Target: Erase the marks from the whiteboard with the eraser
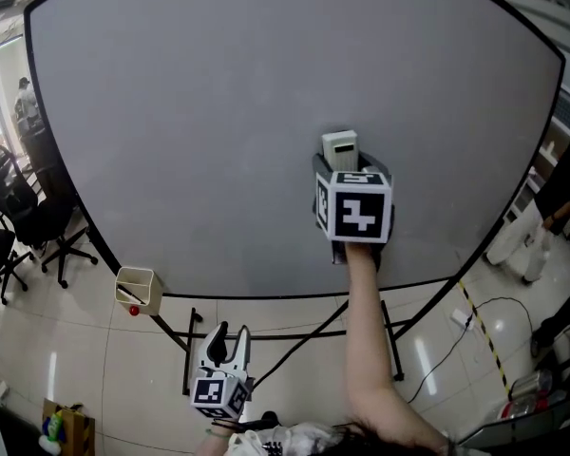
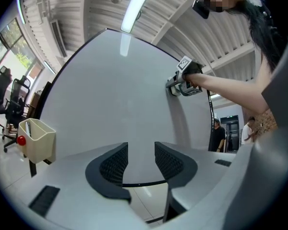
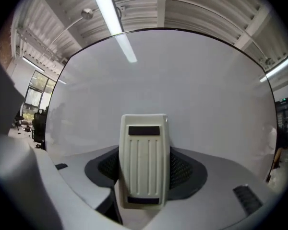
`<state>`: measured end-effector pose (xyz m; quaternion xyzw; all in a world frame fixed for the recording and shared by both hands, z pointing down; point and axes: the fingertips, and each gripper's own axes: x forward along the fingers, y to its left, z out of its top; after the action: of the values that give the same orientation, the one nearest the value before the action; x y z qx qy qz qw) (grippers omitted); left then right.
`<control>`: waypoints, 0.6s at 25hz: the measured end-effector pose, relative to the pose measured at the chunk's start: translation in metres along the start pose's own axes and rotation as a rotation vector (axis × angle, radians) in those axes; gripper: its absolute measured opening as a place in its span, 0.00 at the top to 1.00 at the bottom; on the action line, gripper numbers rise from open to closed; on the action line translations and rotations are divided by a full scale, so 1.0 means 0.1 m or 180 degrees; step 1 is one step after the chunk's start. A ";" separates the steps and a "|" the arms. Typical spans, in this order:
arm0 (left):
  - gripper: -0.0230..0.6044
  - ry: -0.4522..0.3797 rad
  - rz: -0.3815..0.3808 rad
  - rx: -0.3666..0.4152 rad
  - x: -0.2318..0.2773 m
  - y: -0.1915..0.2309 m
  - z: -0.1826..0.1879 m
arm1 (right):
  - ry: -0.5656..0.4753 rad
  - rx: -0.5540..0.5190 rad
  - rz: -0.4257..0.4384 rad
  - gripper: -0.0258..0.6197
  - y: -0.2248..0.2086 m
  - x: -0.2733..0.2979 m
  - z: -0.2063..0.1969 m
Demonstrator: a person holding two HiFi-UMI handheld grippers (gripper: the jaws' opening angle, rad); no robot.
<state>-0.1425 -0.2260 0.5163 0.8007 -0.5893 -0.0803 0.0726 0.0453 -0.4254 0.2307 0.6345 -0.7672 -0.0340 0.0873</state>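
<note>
Eraser (image 3: pixel 144 147) in grasp of right hand-held gripper (image 3: pixel 144 169), against whiteboard (image 1: pixel 209 131); left hand-held gripper (image 2: pixel 140 161) agape.

whiteboard (image 1: pixel 218 141) face open, box (image 1: pixel 138 289) on lower-left edge

Black office chairs (image 1: pixel 24 226) stand left of a cream box (image 1: pixel 139 288).

floor (image 1: pixel 66 340): pale glossy tiles | left: black office chairs (image 1: pixel 24 221) | ceiling (image 3: pixel 192 8): corrugated, strip light (image 3: pixel 108 13) | window (image 2: pixel 14 37): far left
</note>
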 end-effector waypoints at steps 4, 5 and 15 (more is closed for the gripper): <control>0.72 0.0009 0.0008 -0.0044 0.03 0.00 0.00 | 0.0635 0.0127 0.0031 0.53 -0.03 0.05 -0.95; 0.72 0.0006 -0.0001 -0.0037 0.05 0.00 -0.01 | 0.0893 0.0133 0.0102 0.53 0.05 0.09 -1.34; 0.72 0.0025 -0.0117 -0.0013 0.15 -0.16 0.00 | 0.0384 0.0269 0.0091 0.53 -0.32 0.02 -0.54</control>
<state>-0.1233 -0.2353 0.5121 0.8115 -0.5740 -0.0796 0.0751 0.0857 -0.4307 0.2784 0.6275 -0.7703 0.0379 0.1070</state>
